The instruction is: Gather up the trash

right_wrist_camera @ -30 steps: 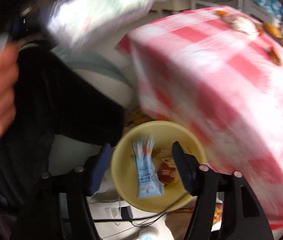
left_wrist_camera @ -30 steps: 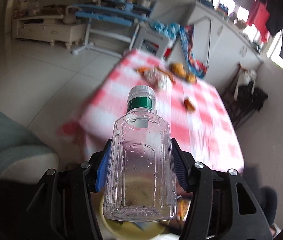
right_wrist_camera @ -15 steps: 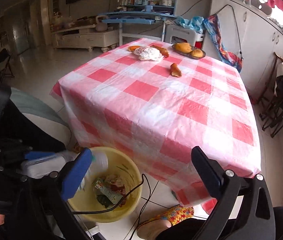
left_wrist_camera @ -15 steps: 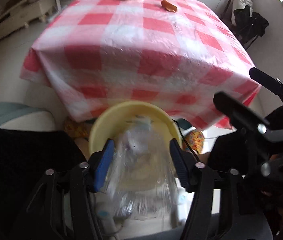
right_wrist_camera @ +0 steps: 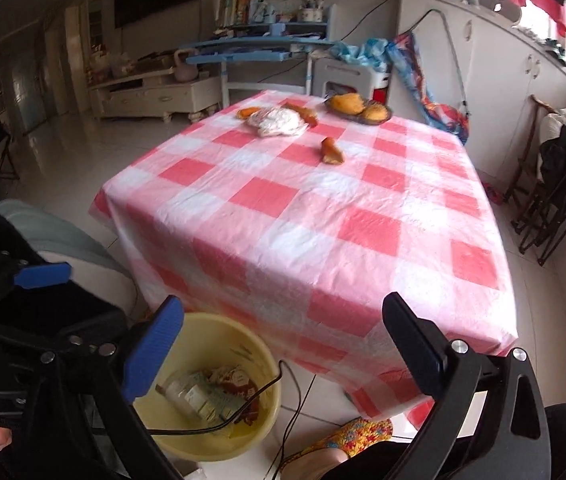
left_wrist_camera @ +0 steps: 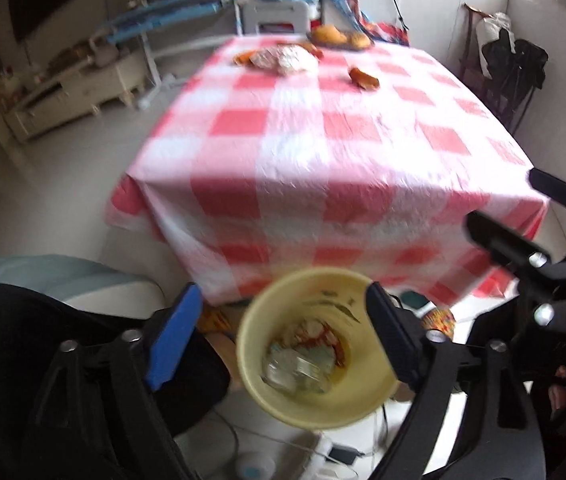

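A: Left tool (left_wrist_camera: 283,332) first. Fingers apart, nothing between them, hovering right over the yellow bucket (left_wrist_camera: 371,408).

B: 1 s ago it was clamped on the clear bottle, 0.5 s ago the bottle was blurred over the bucket mouth. So that's a drop. Where's the bottle now?

A: Bottle (right_wrist_camera: 191,396) lies inside the bucket on the wrappers (right_wrist_camera: 235,380), clearer in the right wrist view. Left view is blurred, it only shows as a pale lump at the bottom.

B: Orientation?

A: On its side, long axis roughly level, running from the near-left of the bucket toward its middle in the right view. Which end is the cap I can't tell, the blue pad covers that end.

B: Right tool (right_wrist_camera: 283,344)?

A: Spread wide, empty, held near the tabletop's (right_wrist_camera: 323,216) front edge above the bucket rim.

B: So 1 item binned. Left to do?

A: My read: the crumpled white plastic bag (right_wrist_camera: 279,122) at the far end of the checked cloth, and the orange food scrap (right_wrist_camera: 331,151) lying alone nearer the middle. The dish of yellow fruit (right_wrist_camera: 359,108) may not be trash, unclear.

B: A cable (right_wrist_camera: 243,412) drapes over the bucket rim, could snag.
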Available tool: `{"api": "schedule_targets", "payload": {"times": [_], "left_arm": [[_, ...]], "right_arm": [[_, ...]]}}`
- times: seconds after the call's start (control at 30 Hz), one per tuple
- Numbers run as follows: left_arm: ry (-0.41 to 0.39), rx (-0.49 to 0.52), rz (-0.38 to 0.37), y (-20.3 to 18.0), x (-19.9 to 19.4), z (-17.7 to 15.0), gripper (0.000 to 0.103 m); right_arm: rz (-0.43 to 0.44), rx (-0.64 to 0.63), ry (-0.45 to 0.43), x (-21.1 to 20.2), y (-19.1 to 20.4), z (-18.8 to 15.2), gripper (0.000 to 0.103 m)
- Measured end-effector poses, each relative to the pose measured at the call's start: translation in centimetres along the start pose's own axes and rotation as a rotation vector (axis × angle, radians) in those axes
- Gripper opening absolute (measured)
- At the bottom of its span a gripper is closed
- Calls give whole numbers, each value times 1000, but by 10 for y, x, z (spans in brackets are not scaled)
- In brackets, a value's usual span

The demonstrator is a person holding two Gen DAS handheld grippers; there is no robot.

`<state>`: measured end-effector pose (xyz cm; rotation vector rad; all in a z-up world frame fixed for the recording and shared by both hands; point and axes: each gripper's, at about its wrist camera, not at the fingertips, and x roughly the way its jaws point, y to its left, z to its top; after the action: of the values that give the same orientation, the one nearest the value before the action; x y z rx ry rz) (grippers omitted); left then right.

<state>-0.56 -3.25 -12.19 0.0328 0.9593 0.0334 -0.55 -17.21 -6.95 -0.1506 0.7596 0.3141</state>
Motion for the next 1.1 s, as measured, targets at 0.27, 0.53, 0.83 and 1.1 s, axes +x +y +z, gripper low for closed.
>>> {"api": "schedule_targets", "payload": {"times": [0.27,0.53,0.83,1.1], "left_arm": [[-74,-76,52,17,-9,7,87],[-155,-168,21,34,-23,12,88],[-202,-204,4,37,-29,14,88],[-216,-234,-24,39,-29,21,89]], "right_arm": [[-14,55,-36,-5,-11,3,95],[-3,-38,-31,-2,7,2,95],[19,-69,-40,-5,15,1,95],[32,-63,-53,-8,14,2,95]]}}
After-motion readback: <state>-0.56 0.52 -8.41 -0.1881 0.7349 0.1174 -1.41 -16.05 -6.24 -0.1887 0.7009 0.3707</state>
